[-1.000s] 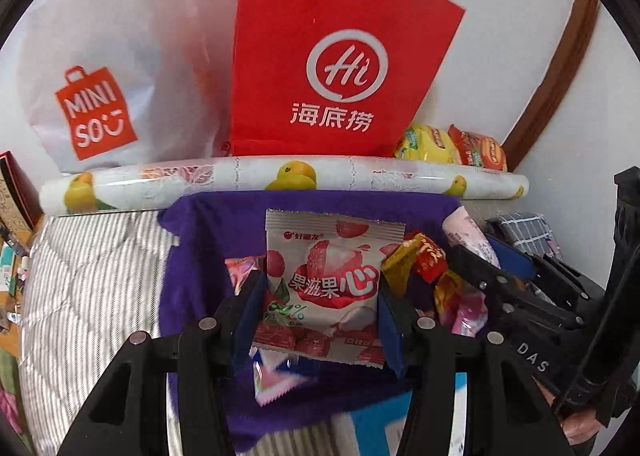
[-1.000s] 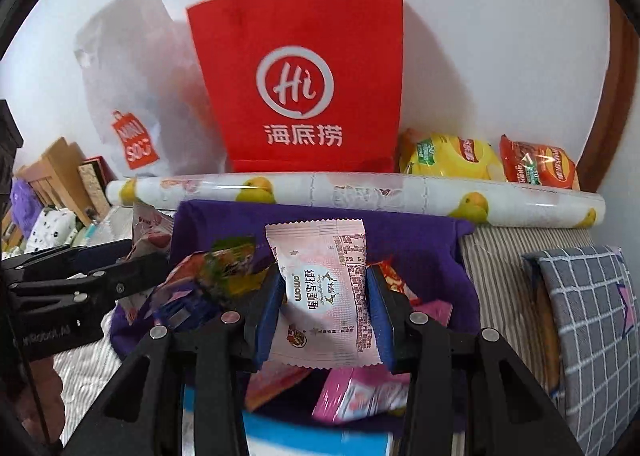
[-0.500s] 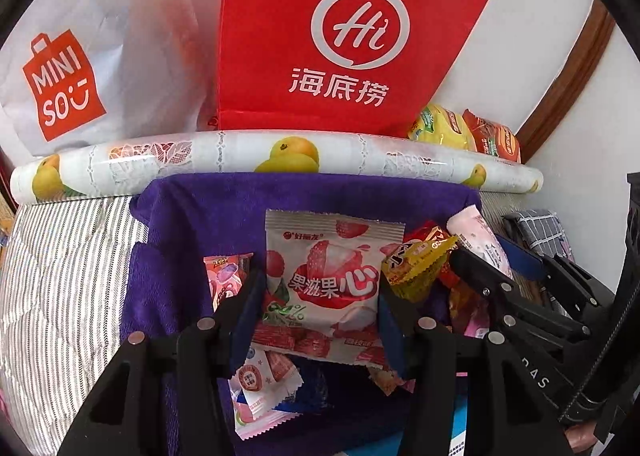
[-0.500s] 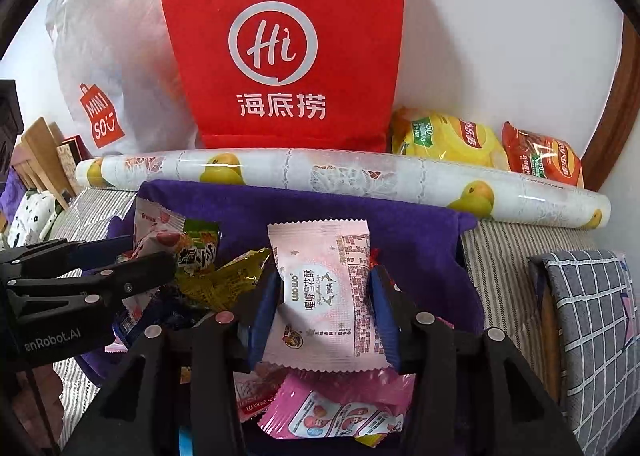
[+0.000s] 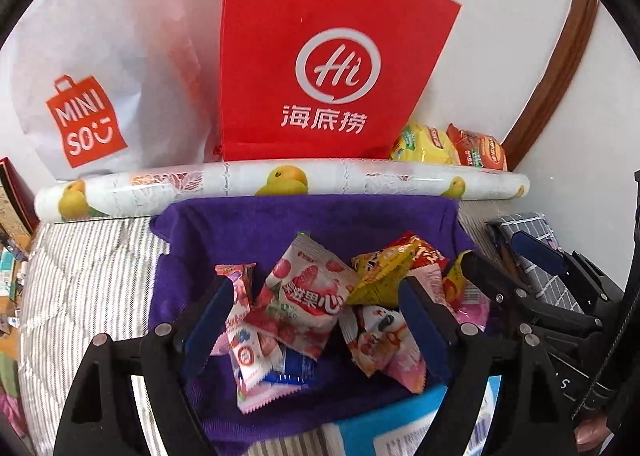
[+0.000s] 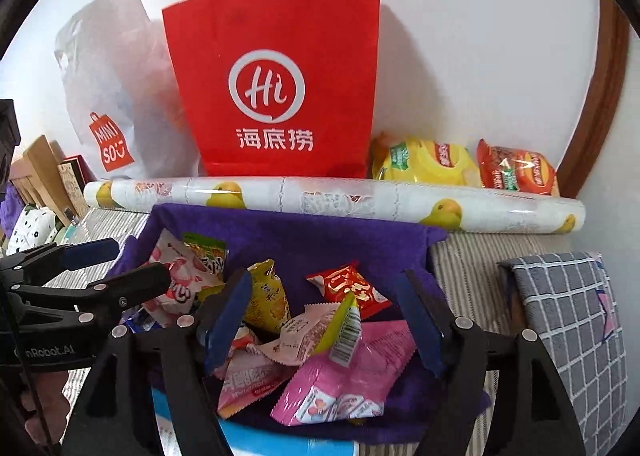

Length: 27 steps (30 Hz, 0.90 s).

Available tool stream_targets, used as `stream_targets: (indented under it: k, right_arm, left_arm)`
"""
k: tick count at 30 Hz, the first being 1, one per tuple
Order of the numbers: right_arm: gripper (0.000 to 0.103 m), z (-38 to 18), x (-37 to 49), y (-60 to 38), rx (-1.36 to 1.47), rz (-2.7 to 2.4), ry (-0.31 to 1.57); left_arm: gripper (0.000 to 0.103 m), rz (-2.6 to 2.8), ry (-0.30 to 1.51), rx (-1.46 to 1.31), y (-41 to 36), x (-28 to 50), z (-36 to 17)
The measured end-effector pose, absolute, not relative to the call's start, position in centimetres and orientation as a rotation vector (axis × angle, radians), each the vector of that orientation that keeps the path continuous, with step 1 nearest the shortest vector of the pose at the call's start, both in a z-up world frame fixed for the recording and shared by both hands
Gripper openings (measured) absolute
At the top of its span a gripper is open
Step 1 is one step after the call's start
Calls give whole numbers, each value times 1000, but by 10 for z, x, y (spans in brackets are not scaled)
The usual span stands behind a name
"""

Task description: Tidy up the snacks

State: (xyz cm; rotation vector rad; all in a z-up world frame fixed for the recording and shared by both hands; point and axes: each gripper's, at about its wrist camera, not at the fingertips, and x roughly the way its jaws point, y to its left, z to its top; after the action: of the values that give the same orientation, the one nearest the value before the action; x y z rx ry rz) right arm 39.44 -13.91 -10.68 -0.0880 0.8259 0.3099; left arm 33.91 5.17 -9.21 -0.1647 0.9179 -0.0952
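A pile of small snack packets lies on a purple cloth, also in the right wrist view. My left gripper is open and empty; a strawberry-print packet lies loose on the pile between its fingers. My right gripper is open and empty above a pale pink packet, a bright pink packet, a yellow packet and a red packet. Each gripper shows at the edge of the other's view.
A red paper bag and a white MINISO bag stand at the wall behind a rolled fruit-print sheet. Yellow and orange chip bags lie far right. A grey checked cloth lies right; a blue box is near.
Both grippers have opened. The strawberry-print packet has dropped from the left gripper onto the pile, and the pale pink packet has dropped from the right gripper onto the pile.
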Motion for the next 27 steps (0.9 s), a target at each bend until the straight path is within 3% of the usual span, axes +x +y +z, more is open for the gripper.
stream_targets:
  k: [8, 19, 22, 27]
  right_arm:
    - [77, -90, 360, -148, -85, 299, 849]
    - [77, -52, 272, -179, -24, 273, 856]
    - [94, -43, 247, -189, -16, 241, 838]
    - [101, -32, 205, -206, -1, 213, 813]
  left_arm:
    - [83, -88, 905, -157, 47, 297, -71]
    - [97, -66, 846, -121, 29, 209, -35]
    - [98, -57, 822, -102, 23, 182, -24]
    - [100, -30, 782, -73, 14, 142, -11]
